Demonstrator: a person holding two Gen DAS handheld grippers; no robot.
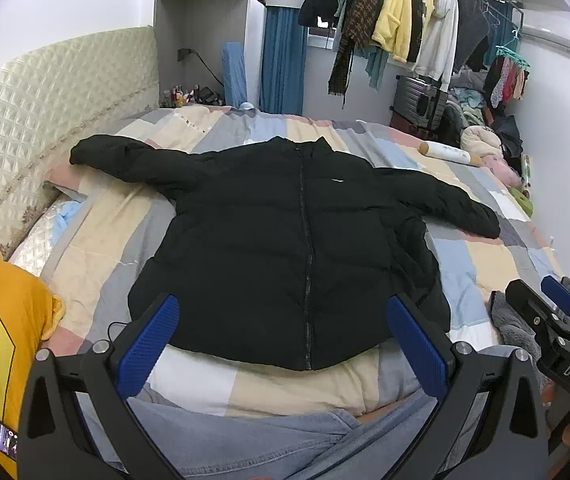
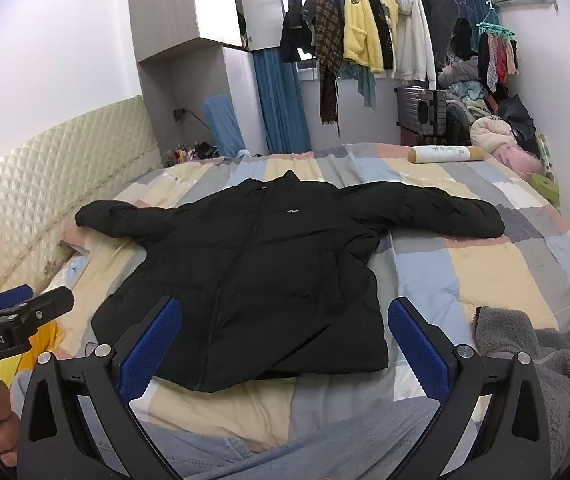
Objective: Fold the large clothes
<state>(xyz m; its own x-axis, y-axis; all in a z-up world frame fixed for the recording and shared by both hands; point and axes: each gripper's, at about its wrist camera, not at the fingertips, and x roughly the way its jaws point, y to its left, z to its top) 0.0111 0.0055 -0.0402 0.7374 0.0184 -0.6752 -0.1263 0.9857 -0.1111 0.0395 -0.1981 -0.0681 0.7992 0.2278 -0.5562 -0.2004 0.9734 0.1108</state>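
Bed — wide, covered with a patchwork quilt in beige, grey, pale blue and pink; soft under anything laid on it, so pressing down gives little resistance.

Black jacket lies face up in the middle of the bed, zipped shut, collar toward the far side, hem nearest the camera, both sleeves spread out to the sides. Puffy, quilted in horizontal bands. Judged light for its bulk, soft and springy — a fold will likely puff back open unless pressed flat. The shell looks smooth, probably slick, so a thin pinch of outer cloth may slide.

Best holds, by my reading: the cuffs of the left sleeve and right sleeve, taking the full padded thickness, then the hem corners.

Left gripper hovers above the hem, fingers spread wide, nothing between them. Right gripper likewise — blue fingers wide apart, empty, near the jacket's right hem corner. Neither touches the jacket.

Small white logo on the chest marks the front side.
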